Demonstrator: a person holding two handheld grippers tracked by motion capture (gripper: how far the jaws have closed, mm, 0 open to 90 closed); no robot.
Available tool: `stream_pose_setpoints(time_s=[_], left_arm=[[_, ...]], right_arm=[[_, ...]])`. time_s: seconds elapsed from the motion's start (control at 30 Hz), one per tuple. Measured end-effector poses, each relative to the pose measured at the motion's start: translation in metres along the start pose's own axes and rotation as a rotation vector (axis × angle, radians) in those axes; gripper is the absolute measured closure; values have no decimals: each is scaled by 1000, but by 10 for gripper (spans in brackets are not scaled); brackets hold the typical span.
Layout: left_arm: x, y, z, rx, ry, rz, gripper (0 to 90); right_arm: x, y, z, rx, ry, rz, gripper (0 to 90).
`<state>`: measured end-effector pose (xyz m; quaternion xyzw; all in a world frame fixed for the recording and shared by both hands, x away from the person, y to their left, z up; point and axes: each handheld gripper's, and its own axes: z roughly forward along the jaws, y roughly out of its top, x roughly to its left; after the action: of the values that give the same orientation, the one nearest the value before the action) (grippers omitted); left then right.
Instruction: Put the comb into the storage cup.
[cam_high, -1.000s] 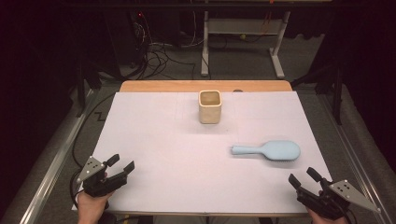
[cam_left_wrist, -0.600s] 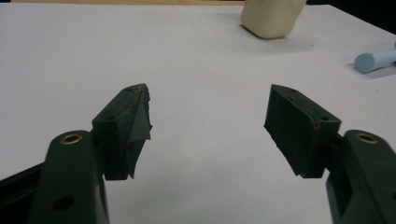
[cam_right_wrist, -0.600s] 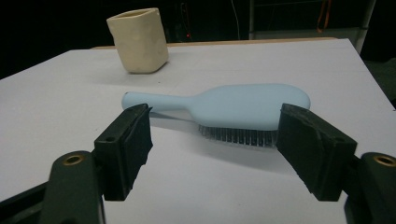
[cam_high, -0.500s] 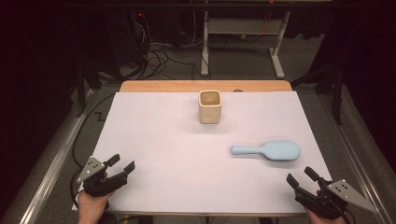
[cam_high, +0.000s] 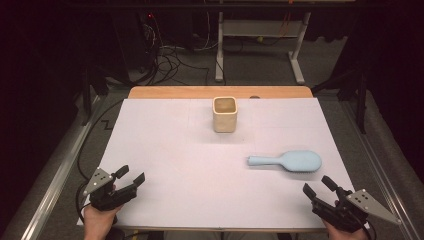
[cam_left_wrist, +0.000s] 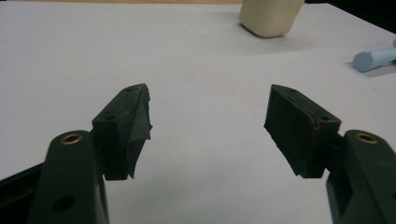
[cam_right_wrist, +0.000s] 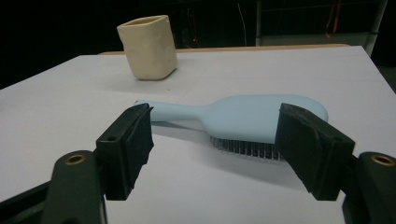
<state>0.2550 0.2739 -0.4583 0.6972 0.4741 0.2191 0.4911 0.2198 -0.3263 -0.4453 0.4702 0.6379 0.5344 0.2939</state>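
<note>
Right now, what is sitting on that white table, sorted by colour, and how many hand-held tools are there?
Cream: 1, the square cup.
Light blue: 1, the hairbrush, lying bristles down.
Black: 2, the left tool and the right tool, each held in a hand, jaws apart, at the near edge of the table.
Total: 4.

Your table (cam_high: 165, 150) has a matt white, paper-like top with a bare wood strip (cam_high: 220, 92) along the frame's upper edge. Hairbrush (cam_right_wrist: 252, 116) looks like smooth, matt pale-blue plastic; cup (cam_right_wrist: 148, 46) is cream, matt, slightly uneven. Your left gripper (cam_left_wrist: 208, 128) has matt black pads, left one frayed.
</note>
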Motion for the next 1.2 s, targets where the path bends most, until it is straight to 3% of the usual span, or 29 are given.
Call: stream_pose_setpoints(time_s=[1.2], left_arm=[[0, 0, 2, 4, -7, -5, 318]], right_arm=[[20, 9, 33, 13, 75, -43, 293]])
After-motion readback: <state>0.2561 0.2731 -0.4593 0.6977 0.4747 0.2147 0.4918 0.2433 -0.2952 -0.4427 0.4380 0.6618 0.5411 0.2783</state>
